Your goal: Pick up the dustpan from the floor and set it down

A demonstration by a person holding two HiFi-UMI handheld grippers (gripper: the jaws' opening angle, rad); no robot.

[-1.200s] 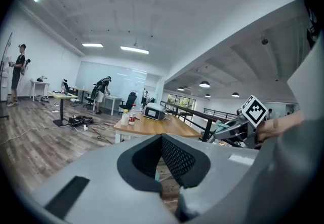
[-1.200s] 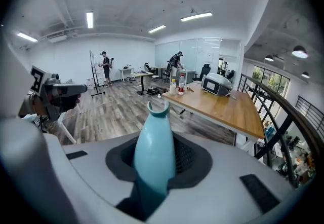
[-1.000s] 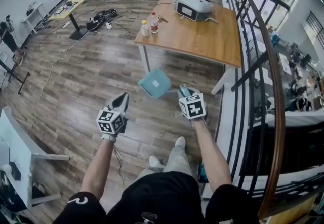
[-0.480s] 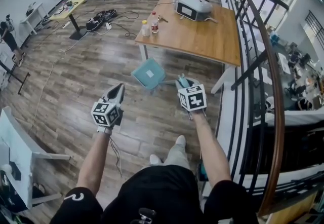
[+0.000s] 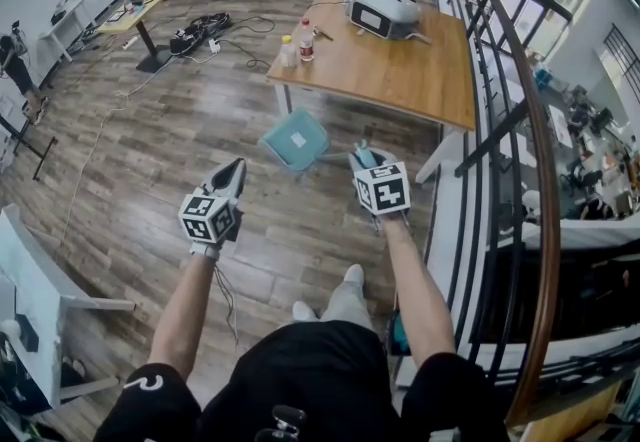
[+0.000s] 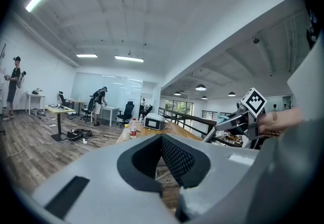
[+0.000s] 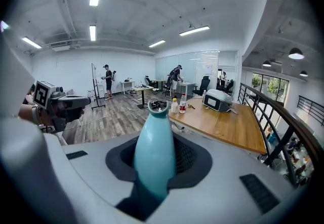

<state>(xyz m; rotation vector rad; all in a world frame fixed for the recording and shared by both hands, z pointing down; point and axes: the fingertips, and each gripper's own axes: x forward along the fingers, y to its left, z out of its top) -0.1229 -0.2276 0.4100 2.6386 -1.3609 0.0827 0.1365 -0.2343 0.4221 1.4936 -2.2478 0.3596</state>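
Floor (image 5: 140,150): wood planks, with a tangle of cables (image 5: 205,28) far off at 11 o'clock from the wearer.
Left gripper (image 5: 233,173): held out at 10 o'clock from the wearer's shoes (image 5: 355,280). Its jaws are brought together at the tips with nothing between them.
Dustpan (image 5: 296,140): teal, its pan tilted and bearing a white label. It is up off the floor, at 1 o'clock of the left gripper and 10 o'clock of the right one.
Handle (image 7: 154,152): teal, running between the right jaws, its ringed end poking out past them.
Right gripper (image 5: 364,160): level with the left one, its jaws clamped narrow on the dustpan's handle.
Bench (image 5: 400,80): a wooden top at 12 o'clock of the right gripper, beyond the dustpan. It carries two bottles (image 5: 306,42) at its left corner and a grey case (image 5: 383,13) near the far edge.
Railing (image 5: 500,130): dark bars under a wooden handrail, running along the wearer's 3 o'clock side.
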